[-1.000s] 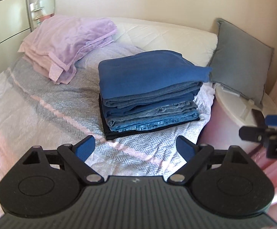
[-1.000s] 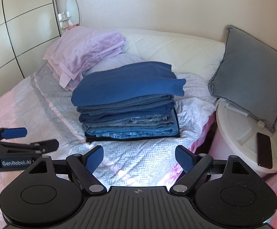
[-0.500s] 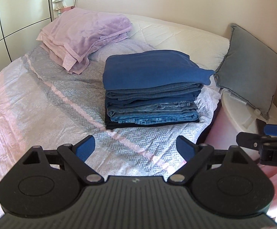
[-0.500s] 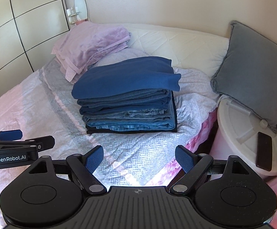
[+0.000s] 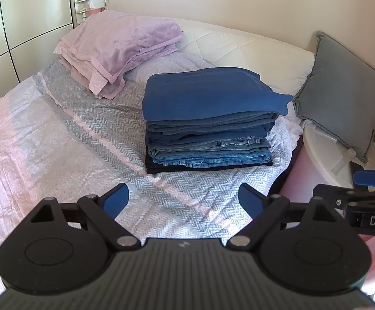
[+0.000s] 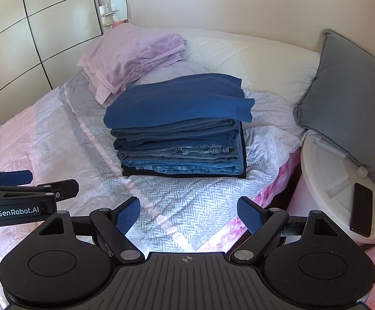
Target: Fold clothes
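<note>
A neat stack of folded clothes (image 5: 208, 126) (image 6: 182, 134) sits on the bed: a dark blue top on several denim pieces, with a black one at the bottom. My left gripper (image 5: 183, 199) hovers over the herringbone bedspread (image 5: 84, 129) in front of the stack, open and empty. My right gripper (image 6: 188, 213) is also open and empty, short of the stack, near the bed's right edge. Each gripper shows in the other's view at the side: the right gripper (image 5: 368, 183) in the left wrist view, the left gripper (image 6: 29, 183) in the right wrist view.
Lilac pillows (image 5: 120, 49) lie behind the stack at the left, by a white headboard (image 6: 252, 59). A grey cushion (image 6: 347, 98) leans over a round white side table (image 6: 327, 170) holding a dark phone (image 6: 360, 209). Wardrobe doors (image 6: 32, 38) line the left wall.
Both views swung a little: the wardrobe side has come further into view and the stack sits a bit further off. Both grippers stay open and empty.
</note>
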`<state>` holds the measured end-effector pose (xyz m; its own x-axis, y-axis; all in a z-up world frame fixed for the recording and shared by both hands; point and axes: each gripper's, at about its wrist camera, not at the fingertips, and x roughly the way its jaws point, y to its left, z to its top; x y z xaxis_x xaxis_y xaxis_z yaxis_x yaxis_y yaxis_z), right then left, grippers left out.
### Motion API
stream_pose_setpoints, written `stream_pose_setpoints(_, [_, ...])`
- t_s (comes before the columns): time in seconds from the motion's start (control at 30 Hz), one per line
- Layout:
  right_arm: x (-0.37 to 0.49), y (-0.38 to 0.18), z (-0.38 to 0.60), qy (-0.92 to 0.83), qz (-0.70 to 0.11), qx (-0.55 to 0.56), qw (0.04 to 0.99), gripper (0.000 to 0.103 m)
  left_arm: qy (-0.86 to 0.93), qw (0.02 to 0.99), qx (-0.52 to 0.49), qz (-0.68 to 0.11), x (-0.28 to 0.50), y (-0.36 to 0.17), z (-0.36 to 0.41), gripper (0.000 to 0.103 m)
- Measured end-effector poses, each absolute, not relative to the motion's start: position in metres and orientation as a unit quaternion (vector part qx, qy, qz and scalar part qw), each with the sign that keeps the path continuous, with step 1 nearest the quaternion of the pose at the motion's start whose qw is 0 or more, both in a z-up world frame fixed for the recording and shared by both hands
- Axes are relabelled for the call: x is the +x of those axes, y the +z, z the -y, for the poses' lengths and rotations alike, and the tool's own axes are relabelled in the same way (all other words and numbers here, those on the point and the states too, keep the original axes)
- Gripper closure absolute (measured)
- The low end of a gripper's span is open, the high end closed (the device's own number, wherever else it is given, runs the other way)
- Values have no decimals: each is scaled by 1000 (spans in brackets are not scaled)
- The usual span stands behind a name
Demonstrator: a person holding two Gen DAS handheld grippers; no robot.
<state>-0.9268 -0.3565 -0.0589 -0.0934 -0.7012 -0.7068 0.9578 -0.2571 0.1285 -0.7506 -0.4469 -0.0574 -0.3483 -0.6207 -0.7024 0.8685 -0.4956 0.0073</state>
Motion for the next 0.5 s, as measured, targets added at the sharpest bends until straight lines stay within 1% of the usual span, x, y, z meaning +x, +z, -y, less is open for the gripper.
stream_pose_setpoints(0.5, [-915,-60,363,-720,-201,344,569,18,-805,459,333,-175,-746,-54,451,13])
